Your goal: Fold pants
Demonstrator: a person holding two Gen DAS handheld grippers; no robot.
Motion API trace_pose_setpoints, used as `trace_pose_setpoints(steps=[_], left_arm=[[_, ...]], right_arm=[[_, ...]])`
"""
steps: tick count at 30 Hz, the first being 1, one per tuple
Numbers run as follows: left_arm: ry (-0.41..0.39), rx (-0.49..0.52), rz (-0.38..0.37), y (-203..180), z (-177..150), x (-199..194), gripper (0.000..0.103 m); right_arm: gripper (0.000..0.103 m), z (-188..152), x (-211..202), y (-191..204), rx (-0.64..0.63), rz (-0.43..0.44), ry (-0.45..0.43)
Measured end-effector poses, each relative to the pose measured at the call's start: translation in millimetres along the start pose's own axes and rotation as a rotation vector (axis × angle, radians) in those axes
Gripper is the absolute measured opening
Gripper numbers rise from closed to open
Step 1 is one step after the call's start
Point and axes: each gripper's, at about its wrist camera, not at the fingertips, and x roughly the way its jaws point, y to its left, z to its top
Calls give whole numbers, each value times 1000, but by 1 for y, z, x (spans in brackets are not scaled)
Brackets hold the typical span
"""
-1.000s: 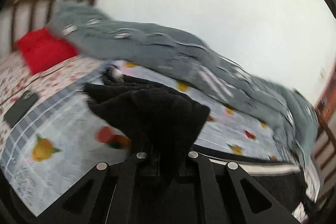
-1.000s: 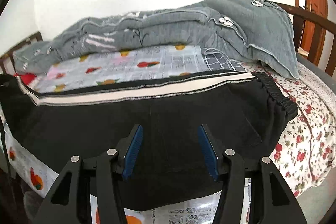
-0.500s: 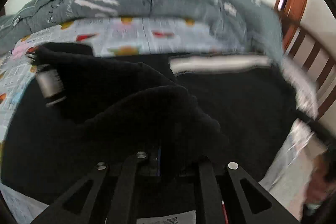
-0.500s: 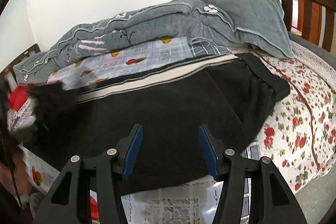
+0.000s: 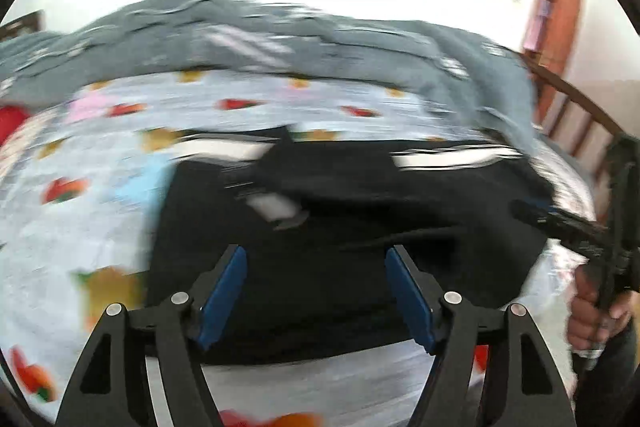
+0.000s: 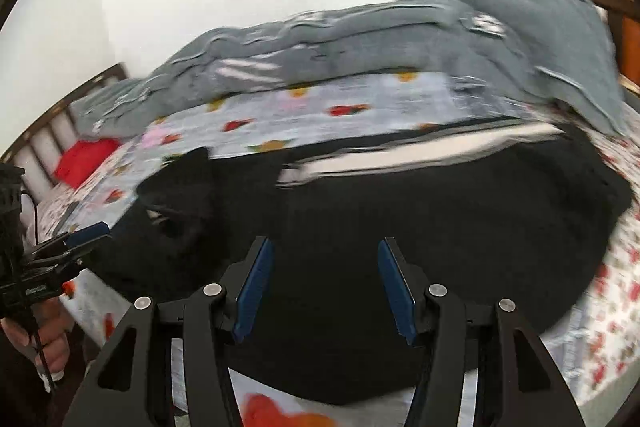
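Observation:
Black pants (image 5: 328,235) with a white side stripe (image 5: 452,159) lie folded over on the fruit-print sheet; in the right wrist view they (image 6: 400,227) fill the middle, stripe (image 6: 400,155) along the far edge. My left gripper (image 5: 316,283) is open and empty just above the near edge of the pants. My right gripper (image 6: 326,279) is open and empty over the near part of the pants. Each gripper shows in the other's view: the right one (image 5: 560,223) at the right edge, the left one (image 6: 76,239) at the left edge. Both views are blurred.
A grey quilt (image 5: 280,43) is heaped along the far side of the bed, also in the right wrist view (image 6: 400,43). A red pillow (image 6: 86,157) lies by the wooden headboard (image 6: 52,123). Wooden bed rails (image 5: 580,115) and a door (image 5: 556,15) stand at right.
My left gripper carried the pant leg end over to the right, laid it on the pants and opened. My right gripper stayed open and shifted slightly.

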Motion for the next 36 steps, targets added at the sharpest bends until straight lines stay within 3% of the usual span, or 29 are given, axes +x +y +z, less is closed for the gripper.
trace_pose_setpoints(steps=[4, 10, 11, 15, 16, 18, 19, 20, 23, 25, 29, 30, 34, 36], left_arm=[[-18, -124, 121, 65, -11, -21, 71], [-47, -236, 182, 131, -25, -44, 71], [-53, -247, 190, 138, -26, -47, 71], [-79, -307, 179, 162, -29, -55, 71], [-86, -323, 169, 167, -30, -57, 71], [-87, -338, 162, 171, -31, -55, 71], [-85, -342, 163, 172, -31, -53, 71], [-83, -342, 162, 173, -32, -53, 71], [-72, -334, 154, 172, -35, -50, 71], [-64, -322, 151, 169, -35, -47, 71], [-70, -314, 137, 163, -33, -43, 71], [-76, -314, 128, 161, -32, -43, 71], [-79, -315, 107, 153, -30, -36, 71], [-74, -313, 91, 147, -27, -33, 71]], right_arm=[[56, 9, 27, 58, -108, 86, 18], [70, 18, 67, 125, -276, 118, 36], [74, 16, 77, 133, -303, 114, 56], [72, -1, 118, 157, -416, 16, 177], [62, -8, 125, 162, -463, -22, 195], [19, -13, 122, 166, -494, 13, 183], [9, -11, 115, 164, -476, 20, 161], [7, -5, 107, 158, -440, 4, 127], [6, 24, 80, 117, -255, 12, 14], [7, 43, 79, 82, -136, -24, 20], [16, 49, 87, 28, -44, -135, 121], [16, 45, 79, 16, -21, -133, 115], [36, 33, 57, 0, 35, -65, 107], [37, 28, 47, 0, 64, -15, 96]])
